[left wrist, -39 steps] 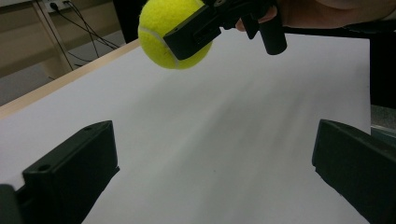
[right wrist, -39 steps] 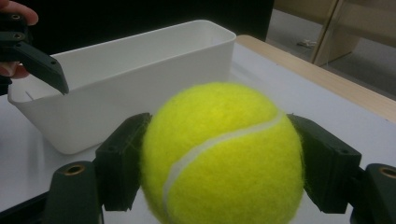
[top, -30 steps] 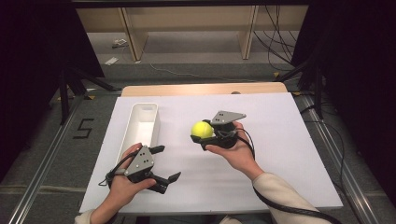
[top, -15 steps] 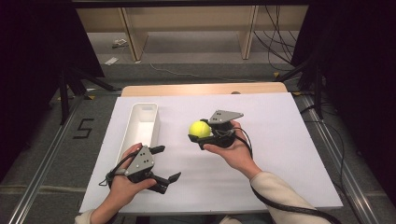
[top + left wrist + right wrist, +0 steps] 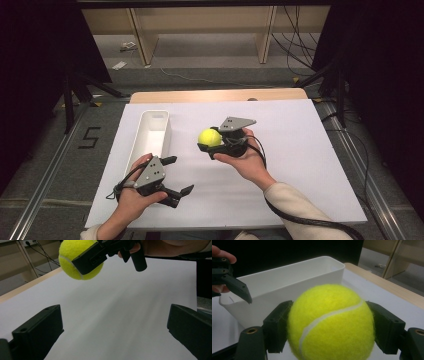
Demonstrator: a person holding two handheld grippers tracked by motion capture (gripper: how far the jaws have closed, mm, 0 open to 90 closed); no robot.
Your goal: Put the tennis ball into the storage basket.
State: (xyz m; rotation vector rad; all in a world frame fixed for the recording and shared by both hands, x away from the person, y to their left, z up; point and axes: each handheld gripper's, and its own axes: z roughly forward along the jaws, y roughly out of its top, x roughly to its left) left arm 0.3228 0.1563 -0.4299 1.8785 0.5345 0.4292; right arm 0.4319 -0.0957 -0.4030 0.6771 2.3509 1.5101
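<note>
A person sits at a white tabletop (image 5: 300, 165), holding a set of tongs in each hand. The right tongs (image 5: 210, 146) are clamped on a yellow tennis ball (image 5: 209, 137), one jaw pressed to each side of it. In the right gripper view the ball (image 5: 330, 323) sits squarely between the two black jaws, gripped firmly at its widest part. The ball is lifted off the tabletop, near the middle of the white surface; the left gripper view shows it hanging in the air with clear space beneath it.

Just to the left of the ball stands a long, white, open-topped bin (image 5: 150, 135), lying lengthwise away from the person. Its inside looks empty. The ball is beside the bin, not above it, and the right tongs point toward the bin's near wall.

The left tongs (image 5: 181, 175) rest low near the front edge of the tabletop, beside the bin's near end. Their jaws are spread wide apart and grip nothing.

As a judgement of progress: the pick-up looks complete, since the ball is securely held and raised. What seems to remain is carrying it leftward over the bin's rim, lowering it inside, and letting go. The work appears roughly halfway along.
</note>
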